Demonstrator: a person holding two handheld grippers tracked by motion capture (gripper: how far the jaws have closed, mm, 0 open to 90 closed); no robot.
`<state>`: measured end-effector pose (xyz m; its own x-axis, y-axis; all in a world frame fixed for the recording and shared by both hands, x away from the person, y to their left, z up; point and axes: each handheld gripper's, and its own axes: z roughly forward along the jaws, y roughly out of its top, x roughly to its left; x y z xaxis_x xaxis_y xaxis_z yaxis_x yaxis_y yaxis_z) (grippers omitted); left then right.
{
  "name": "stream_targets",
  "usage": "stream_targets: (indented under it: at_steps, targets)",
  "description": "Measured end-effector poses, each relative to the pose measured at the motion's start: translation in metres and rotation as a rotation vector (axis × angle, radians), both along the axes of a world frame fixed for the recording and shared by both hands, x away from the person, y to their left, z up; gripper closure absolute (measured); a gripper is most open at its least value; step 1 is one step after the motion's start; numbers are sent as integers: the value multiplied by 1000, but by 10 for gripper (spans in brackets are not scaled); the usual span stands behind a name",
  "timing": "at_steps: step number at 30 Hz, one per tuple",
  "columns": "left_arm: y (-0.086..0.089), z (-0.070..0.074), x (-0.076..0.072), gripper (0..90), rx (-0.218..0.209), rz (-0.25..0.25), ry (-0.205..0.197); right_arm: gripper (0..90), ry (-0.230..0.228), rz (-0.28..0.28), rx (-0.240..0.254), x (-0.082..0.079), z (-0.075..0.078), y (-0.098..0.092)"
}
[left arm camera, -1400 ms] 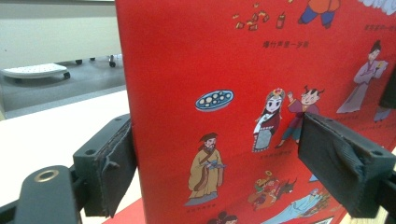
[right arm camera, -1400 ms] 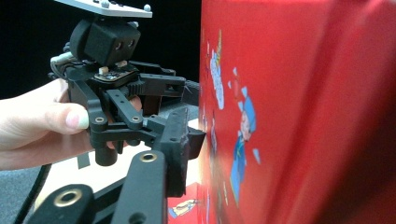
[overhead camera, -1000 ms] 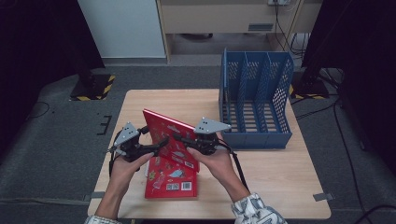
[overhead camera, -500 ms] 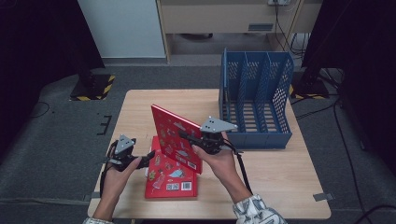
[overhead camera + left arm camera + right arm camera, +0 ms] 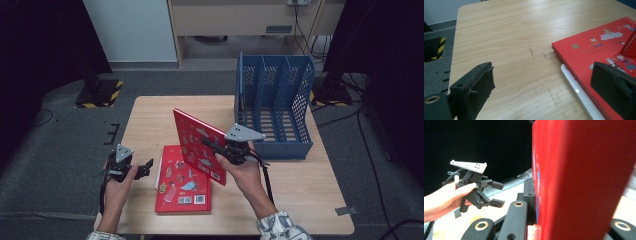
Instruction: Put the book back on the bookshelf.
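Wooden table (image 5: 310, 185) with a blue file rack (image 5: 274, 107) at its far right. Just left of the rack, the right gripper (image 5: 222, 148) clamps a red book (image 5: 199, 145), tilted upright above a second red book (image 5: 182, 180) lying flat. Farther left, the left gripper (image 5: 145, 166) hangs with jaws wide, holding nothing.

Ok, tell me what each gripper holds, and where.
Right gripper clamps the upright red book at its right edge. Left gripper is open, holding nothing.

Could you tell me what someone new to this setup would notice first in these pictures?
Probably the red book held upright and tilted over mid-table, clamped in the right gripper. A second red book lies flat below it near the front edge, and a blue file rack stands at the table's far right. The left gripper hangs open beside the flat book.
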<state>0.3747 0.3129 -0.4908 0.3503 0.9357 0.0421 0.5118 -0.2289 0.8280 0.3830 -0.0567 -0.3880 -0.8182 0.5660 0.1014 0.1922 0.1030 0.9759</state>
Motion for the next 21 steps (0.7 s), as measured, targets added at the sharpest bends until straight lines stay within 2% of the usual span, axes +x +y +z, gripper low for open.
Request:
stream_targets:
  at_steps: [6, 12, 15, 21]
  targets:
    - [7, -3, 2, 40, 8, 25, 11, 799, 7, -21, 1, -4, 1, -11]
    - [17, -10, 6, 39, 9, 46, 50, 799, 7, -41, -1, -9, 5, -22]
    - [19, -13, 6, 40, 10, 47, 68, 799, 8, -52, -6, -12, 5, -29]
    - [17, -15, 7, 40, 21, 39, 81, 799, 7, -78, -3, -20, 4, -45]
